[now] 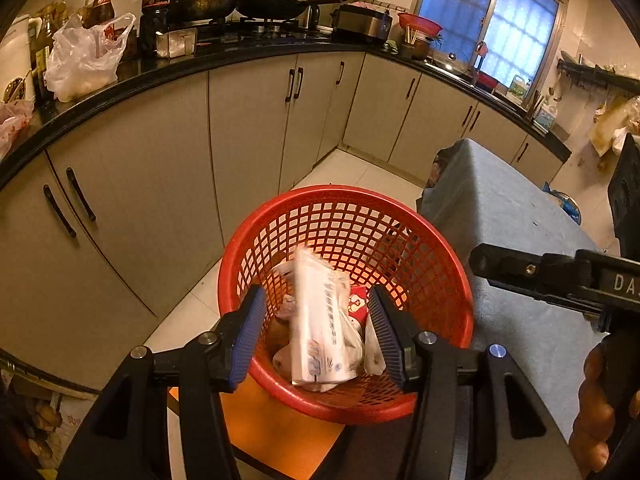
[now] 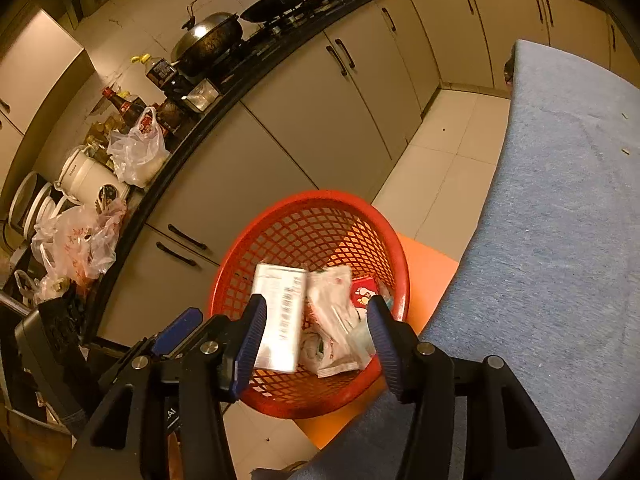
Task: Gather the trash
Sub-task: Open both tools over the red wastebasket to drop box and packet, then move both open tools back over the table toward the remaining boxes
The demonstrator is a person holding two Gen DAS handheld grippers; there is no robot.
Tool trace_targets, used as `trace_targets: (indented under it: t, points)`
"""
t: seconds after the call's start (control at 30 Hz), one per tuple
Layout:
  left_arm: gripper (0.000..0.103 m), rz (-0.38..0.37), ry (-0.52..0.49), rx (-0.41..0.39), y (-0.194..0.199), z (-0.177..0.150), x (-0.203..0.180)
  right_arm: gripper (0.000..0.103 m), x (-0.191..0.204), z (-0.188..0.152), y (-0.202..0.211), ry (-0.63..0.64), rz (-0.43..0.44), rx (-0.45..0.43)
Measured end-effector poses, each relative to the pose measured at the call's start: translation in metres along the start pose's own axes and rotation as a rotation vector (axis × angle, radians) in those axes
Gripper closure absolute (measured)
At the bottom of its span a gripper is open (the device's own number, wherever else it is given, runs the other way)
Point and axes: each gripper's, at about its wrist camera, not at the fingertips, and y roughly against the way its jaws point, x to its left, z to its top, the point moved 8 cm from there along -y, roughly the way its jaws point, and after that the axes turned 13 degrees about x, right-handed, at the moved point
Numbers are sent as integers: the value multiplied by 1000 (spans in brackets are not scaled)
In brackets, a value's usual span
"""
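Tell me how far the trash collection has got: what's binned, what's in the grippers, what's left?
Binned: the red basket holds a white carton, a clear wrapper and a small red box. In hand: nothing; the left gripper and right gripper stand open over the basket with no pad on anything. Left: no loose trash shows on the blue table cover; beyond that I cannot tell.

Warm, dim yellow indoor light is tinting both fisheye views. A window (image 1: 496, 20) is glowing cool blue at upper right. Edges are curving and darkening into black corners. A white packet (image 1: 320, 320) is blurring with motion.
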Motion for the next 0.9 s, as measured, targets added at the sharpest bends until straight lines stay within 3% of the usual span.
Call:
trace_targets:
  t: [0.37,0.9]
  points:
    - [51,3,-25,-26,19,-9,-12,46,-1,-23,32,-2,17,-39]
    - [50,15,-120,-26,30,-45,-63,46,-50,-79,70,-68,1,-76]
